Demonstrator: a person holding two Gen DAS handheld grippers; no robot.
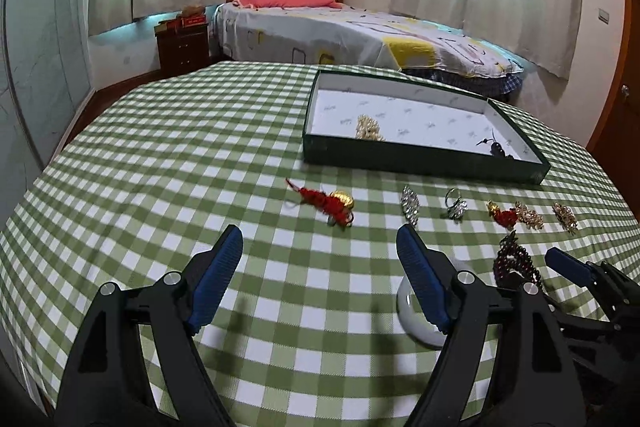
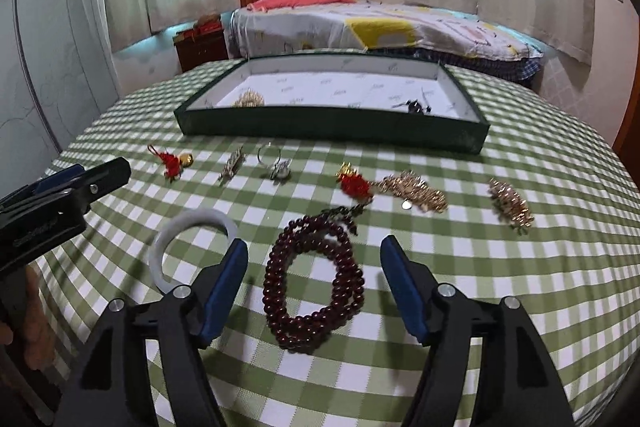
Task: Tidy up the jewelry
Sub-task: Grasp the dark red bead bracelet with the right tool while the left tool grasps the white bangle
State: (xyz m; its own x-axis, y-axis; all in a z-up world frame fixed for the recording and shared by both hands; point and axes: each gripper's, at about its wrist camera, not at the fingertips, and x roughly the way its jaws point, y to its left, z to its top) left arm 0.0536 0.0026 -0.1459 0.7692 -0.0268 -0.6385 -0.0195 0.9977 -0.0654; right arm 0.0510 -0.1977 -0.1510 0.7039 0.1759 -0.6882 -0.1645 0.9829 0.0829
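Note:
A dark green tray [image 1: 420, 157] [image 2: 332, 125] with a white lining sits at the table's far side and holds a gold piece [image 1: 369, 128] and a dark piece [image 1: 496, 147]. My left gripper [image 1: 320, 247] is open and empty above the cloth, just short of a red tassel charm [image 1: 328, 203]. My right gripper [image 2: 314, 255] is open, its fingers on either side of a dark red bead bracelet [image 2: 316, 283], apart from it. A white bangle [image 2: 192, 247] lies left of the beads.
In a row before the tray lie a crystal brooch [image 2: 232, 167], a silver ring [image 2: 276, 167], a second red charm [image 2: 354, 185] and two gold brooches [image 2: 416, 191] [image 2: 512, 203]. The green checked tablecloth [image 1: 160, 147] covers the table. A bed stands beyond.

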